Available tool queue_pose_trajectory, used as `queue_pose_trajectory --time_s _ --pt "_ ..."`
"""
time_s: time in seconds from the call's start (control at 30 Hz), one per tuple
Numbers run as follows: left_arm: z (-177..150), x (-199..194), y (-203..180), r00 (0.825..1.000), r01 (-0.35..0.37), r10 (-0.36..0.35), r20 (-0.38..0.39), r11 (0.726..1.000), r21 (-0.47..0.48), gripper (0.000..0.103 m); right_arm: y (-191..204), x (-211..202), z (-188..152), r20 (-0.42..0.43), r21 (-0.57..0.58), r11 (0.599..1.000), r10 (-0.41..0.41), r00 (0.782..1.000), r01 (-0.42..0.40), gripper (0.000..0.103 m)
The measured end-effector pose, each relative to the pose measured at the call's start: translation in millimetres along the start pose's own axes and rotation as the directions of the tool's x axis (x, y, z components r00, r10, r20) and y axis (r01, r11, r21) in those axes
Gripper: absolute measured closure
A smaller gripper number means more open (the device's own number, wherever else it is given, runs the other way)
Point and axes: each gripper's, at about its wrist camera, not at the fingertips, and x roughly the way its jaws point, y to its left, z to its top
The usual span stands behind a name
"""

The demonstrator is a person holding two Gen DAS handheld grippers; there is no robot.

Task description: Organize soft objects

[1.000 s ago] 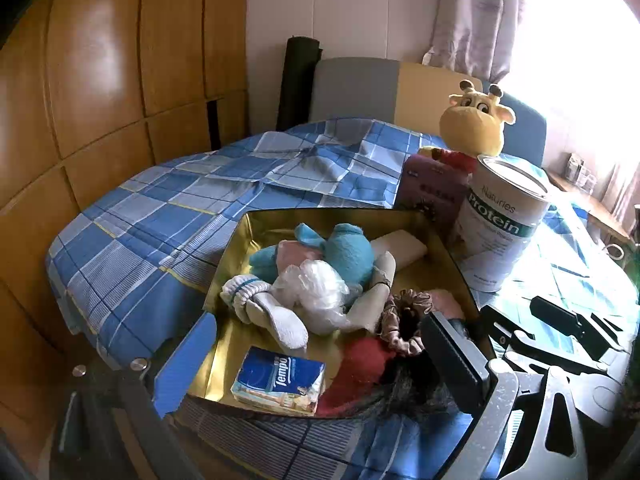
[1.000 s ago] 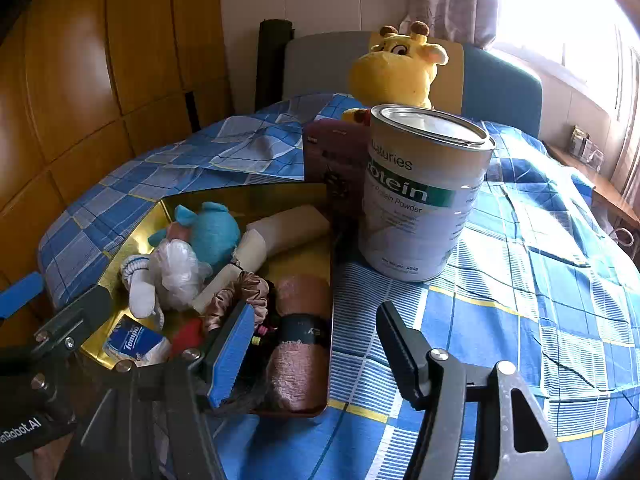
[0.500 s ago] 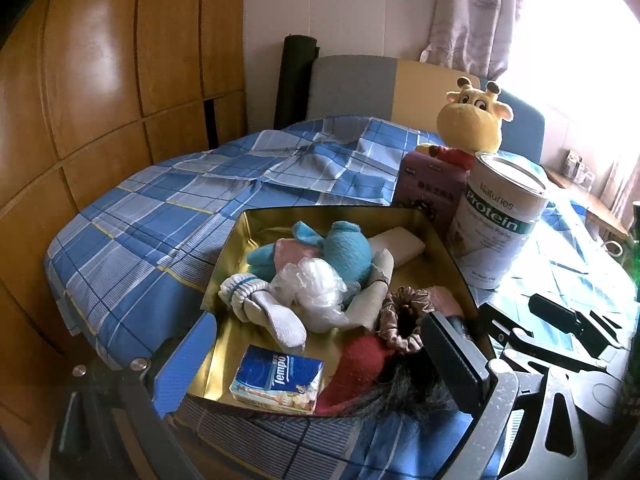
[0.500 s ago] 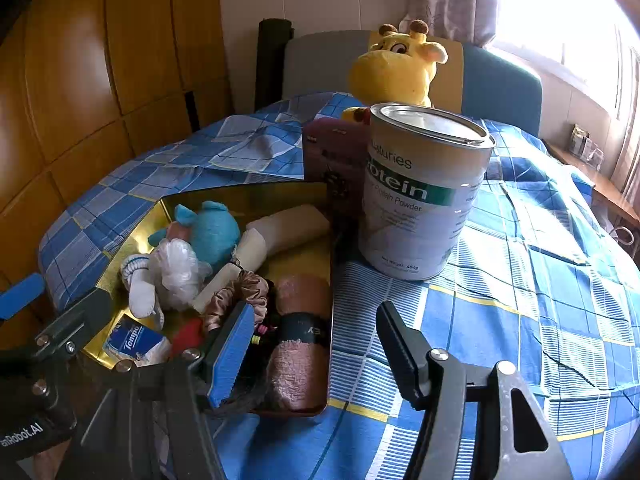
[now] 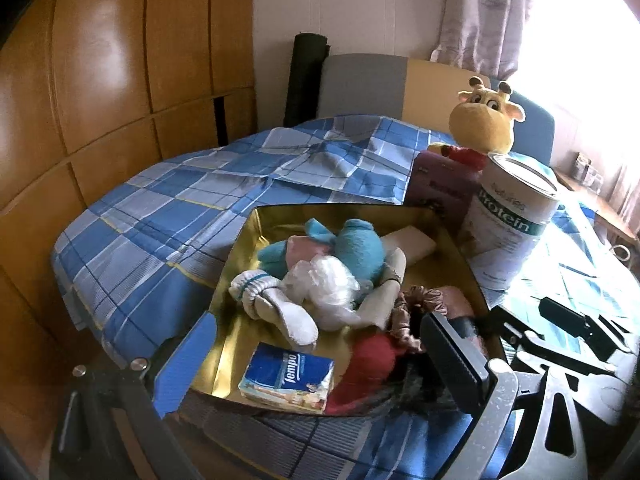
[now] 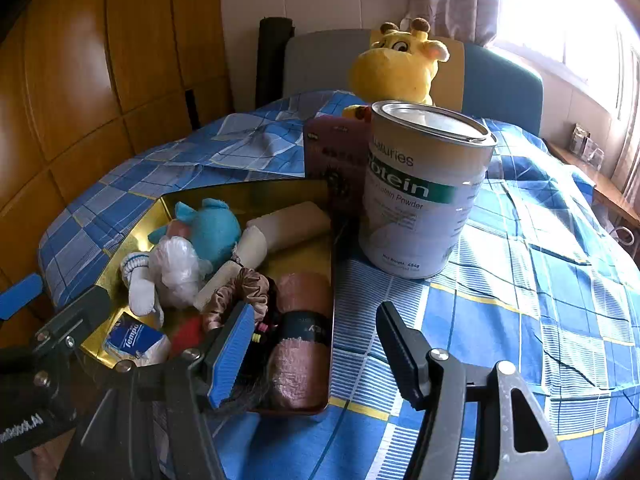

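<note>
A gold tray (image 5: 256,240) (image 6: 132,236) on the blue checked tablecloth holds soft things: a blue plush toy (image 5: 356,248) (image 6: 212,228), white socks (image 5: 276,308), a plastic puff (image 5: 328,280), a brown scrunchie (image 6: 244,292), a pink rolled towel (image 6: 300,344) and a Tempo tissue pack (image 5: 286,376) (image 6: 134,340). A yellow giraffe plush (image 5: 480,124) (image 6: 396,68) sits behind the tin. My left gripper (image 5: 320,364) is open and empty over the tray's near edge. My right gripper (image 6: 316,356) is open and empty, at the tray's right near corner.
A white protein powder tin (image 5: 512,220) (image 6: 420,192) stands right of the tray with a purple box (image 5: 440,188) (image 6: 336,152) beside it. A chair back (image 5: 380,84) and wooden wall panels (image 5: 100,80) lie behind the table.
The left gripper has drawn back a little from the tray. The right gripper has barely moved. Both stay open and empty.
</note>
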Motion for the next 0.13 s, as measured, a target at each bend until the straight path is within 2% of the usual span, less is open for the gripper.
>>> queue_pose_trajectory --time_s 0.13 --pt "1.2 0.0 1.3 1.000 0.004 -0.004 0.000 1.000 -0.002 0.000 -3.7 -2.1 0.5 0.015 0.015 1.000 0.000 1.000 0.000 0.039"
